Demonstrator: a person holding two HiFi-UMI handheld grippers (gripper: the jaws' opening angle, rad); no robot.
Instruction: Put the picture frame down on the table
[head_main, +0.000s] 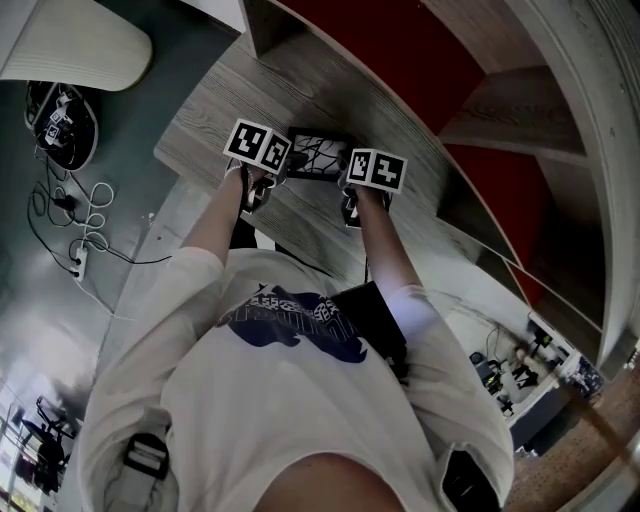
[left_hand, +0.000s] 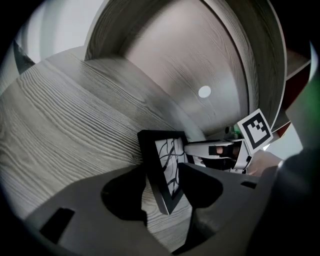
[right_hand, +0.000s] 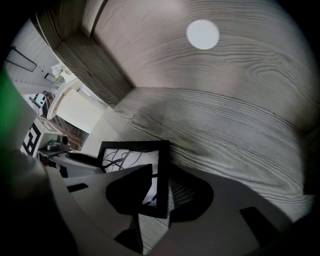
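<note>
The left claw (left_hand: 163, 187) is clamped on the left rail of the picture frame (head_main: 318, 155). The right claw (right_hand: 161, 184) is clamped on the right rail, a two-sided hold that probably keeps the frame level and steady. Just beyond them the frame stands nearly upright, low over the wood-grain surface (head_main: 235, 95). I cannot tell whether its bottom edge rests there yet. Farther off rises a wooden back panel (left_hand: 185, 55).

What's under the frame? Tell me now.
Grey wood-grain table lies under the frame. The left claw and right claw cover parts of its lower edge, so whether it touches the table cannot be seen.
</note>
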